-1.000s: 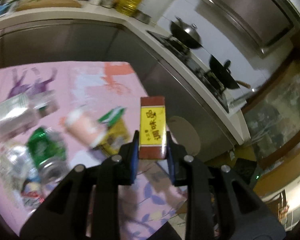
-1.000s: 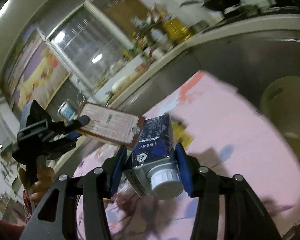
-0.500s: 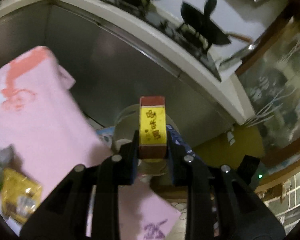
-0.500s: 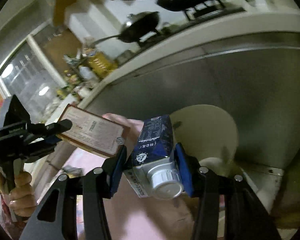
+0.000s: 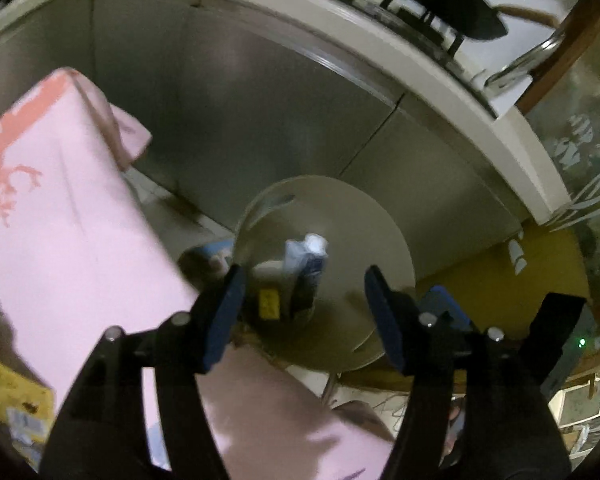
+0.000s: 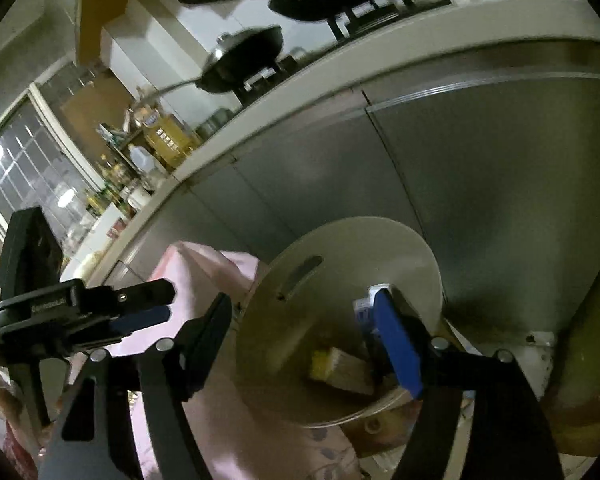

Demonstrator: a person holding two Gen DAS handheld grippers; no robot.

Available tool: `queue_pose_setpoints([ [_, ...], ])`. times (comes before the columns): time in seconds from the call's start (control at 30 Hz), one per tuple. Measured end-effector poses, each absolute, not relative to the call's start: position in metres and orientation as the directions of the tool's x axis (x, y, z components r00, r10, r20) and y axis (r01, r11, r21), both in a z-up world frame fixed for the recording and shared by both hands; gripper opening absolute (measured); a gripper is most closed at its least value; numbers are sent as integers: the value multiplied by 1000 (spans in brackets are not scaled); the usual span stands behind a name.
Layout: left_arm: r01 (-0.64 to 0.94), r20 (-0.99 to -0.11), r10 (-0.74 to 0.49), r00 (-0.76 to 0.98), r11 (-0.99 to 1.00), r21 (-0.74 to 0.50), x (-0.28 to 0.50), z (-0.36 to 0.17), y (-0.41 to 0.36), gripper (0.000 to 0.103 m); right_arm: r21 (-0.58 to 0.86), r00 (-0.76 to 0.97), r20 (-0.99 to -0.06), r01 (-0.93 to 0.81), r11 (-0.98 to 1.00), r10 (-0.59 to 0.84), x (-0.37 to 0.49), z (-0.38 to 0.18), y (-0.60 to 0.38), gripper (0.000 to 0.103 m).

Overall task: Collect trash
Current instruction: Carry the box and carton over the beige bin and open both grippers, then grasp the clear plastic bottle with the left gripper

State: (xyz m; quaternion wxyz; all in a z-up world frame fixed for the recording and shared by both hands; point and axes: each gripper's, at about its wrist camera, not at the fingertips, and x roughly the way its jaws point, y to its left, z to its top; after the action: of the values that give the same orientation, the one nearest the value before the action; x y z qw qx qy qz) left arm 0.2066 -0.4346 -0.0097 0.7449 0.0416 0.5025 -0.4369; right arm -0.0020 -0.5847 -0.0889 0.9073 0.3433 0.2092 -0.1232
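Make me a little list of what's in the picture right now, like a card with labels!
place: kitchen, beside steel cabinets
bin: round beige trash bin on the floor
inside bin: blue milk carton and yellow-labelled box
left hand-held gripper: open, empty, above the bin
right hand-held gripper: open, empty, above the bin
table: pink cloth, yellow wrapper on it

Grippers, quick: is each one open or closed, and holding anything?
Left gripper: open, holding nothing, above the trash bin.
Right gripper: open, holding nothing, above the same bin.
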Motion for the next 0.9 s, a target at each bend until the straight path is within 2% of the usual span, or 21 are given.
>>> queue_pose_setpoints([
  [0.2,713,-683,-692,235,600,-362,175,44,-353,60,596,917,-399,278,754,-23,-10,-65,-555,71],
  [0.3,702,-673,-680,291,630,-333,158,50,-303,60,603,923,-383,227,765,28,-7,-57,-536,68],
  [0.47,629,-669,-638,381,709,-318,141,49,-198,60,581,914,-380,119,805,139,7,-45,-483,59],
  [0.63,457,-696,-519,496,838,-299,143,43,-72,60,550,888,-396,27,835,232,26,-34,-429,58],
  [0.77,319,-741,-369,562,922,-217,162,40,3,60,506,840,-431,-78,859,330,44,-27,-377,58],
  [0.8,305,-757,-321,569,937,-168,171,40,15,62,492,829,-439,-100,865,345,46,-26,-367,58],
  [0.87,303,-779,-221,586,952,-43,191,42,23,74,452,803,-462,-154,879,378,53,-23,-339,58],
  [0.9,322,-783,-173,598,946,37,203,43,26,77,440,788,-471,-179,880,396,58,-23,-325,58],
])
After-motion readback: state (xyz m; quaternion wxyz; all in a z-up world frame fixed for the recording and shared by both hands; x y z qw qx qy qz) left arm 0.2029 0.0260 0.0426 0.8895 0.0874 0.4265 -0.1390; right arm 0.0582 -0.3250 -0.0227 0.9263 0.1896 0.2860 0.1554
